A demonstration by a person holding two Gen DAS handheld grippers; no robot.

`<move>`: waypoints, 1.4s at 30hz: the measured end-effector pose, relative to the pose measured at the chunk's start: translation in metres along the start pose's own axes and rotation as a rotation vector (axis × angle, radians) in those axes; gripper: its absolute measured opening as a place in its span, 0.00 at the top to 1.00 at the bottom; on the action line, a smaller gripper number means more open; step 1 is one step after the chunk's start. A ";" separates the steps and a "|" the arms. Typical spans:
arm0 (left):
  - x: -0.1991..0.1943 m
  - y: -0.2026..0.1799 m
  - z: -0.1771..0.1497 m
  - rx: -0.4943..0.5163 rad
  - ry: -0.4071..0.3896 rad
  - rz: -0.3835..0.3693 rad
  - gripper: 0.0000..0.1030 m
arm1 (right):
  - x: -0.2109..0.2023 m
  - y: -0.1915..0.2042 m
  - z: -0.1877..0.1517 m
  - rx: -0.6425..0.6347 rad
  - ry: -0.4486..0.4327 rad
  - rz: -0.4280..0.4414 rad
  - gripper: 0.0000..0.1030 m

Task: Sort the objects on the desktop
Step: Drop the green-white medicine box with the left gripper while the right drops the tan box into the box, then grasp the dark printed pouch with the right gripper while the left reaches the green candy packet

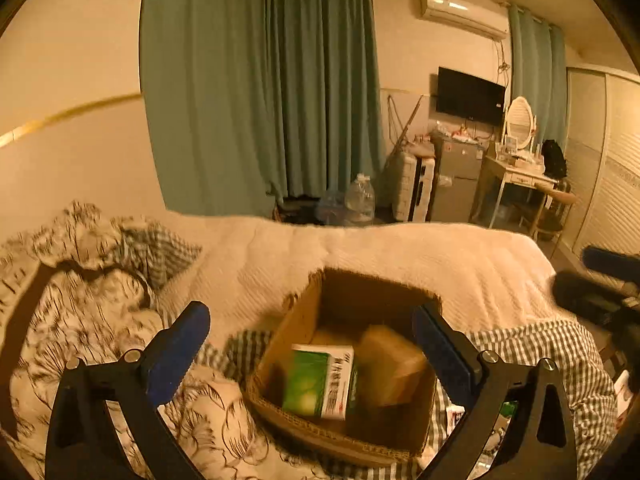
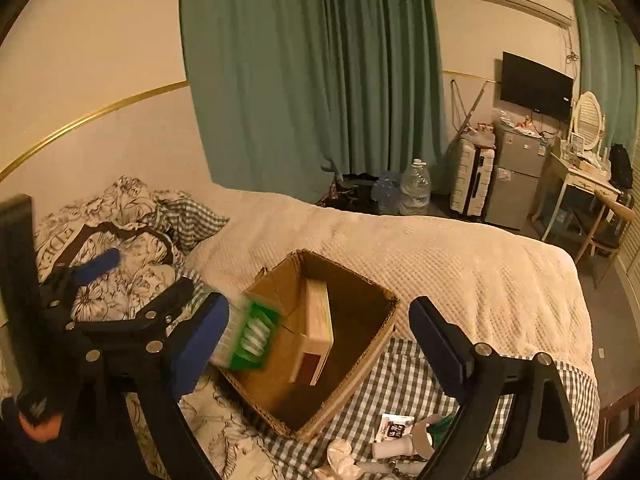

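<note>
An open cardboard box (image 1: 288, 336) (image 2: 376, 344) sits on the bed. Inside it lie a green and white box (image 1: 320, 380), blurred, and a tan box (image 1: 392, 368) that stands on edge in the right wrist view (image 2: 318, 328). In the right wrist view the green and white box (image 2: 250, 338) is blurred at the cardboard box's left rim. My left gripper (image 1: 312, 336) is open and empty above the cardboard box. My right gripper (image 2: 316, 332) is open and empty over it too. The left gripper's fingers (image 2: 100, 264) show at the left of the right wrist view.
Small items, a white tube (image 2: 396, 446) and a packet (image 2: 394, 426), lie on the checked cloth (image 2: 400, 384) near the box. A rumpled floral duvet (image 1: 80, 320) lies left. A white blanket (image 1: 400, 256) covers the bed. Beyond stand a water jug (image 1: 360, 200), a fridge and a dresser.
</note>
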State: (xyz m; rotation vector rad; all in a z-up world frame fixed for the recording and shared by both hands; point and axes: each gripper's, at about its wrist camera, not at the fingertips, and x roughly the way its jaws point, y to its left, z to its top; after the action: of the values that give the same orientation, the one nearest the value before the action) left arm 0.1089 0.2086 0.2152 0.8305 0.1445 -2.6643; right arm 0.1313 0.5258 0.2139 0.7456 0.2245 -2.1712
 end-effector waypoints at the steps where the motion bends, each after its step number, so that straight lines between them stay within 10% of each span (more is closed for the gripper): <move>1: 0.006 0.001 -0.002 0.001 0.010 0.002 0.00 | -0.004 -0.002 -0.005 -0.001 -0.008 -0.012 0.11; 11: 0.037 0.087 0.038 0.057 -0.030 -0.126 0.00 | -0.068 -0.028 -0.025 -0.034 -0.006 -0.124 0.11; 19: 0.035 0.058 0.004 0.078 -0.004 -0.263 0.00 | -0.127 -0.073 -0.061 -0.005 -0.017 -0.179 0.11; 39: 0.284 -0.031 -0.157 0.125 0.343 -0.427 0.00 | 0.016 -0.303 -0.301 0.343 0.582 -0.285 0.11; 41: 0.305 -0.037 -0.158 0.120 0.369 -0.403 0.00 | 0.026 -0.304 -0.311 0.332 0.600 -0.259 0.18; 42: 0.316 -0.038 -0.158 0.120 0.386 -0.383 0.00 | 0.030 -0.301 -0.314 0.309 0.596 -0.244 0.42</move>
State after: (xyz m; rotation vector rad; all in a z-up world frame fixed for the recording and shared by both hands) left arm -0.0633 0.1820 -0.0945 1.4847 0.2624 -2.8441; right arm 0.0270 0.8269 -0.0836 1.6118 0.2971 -2.1780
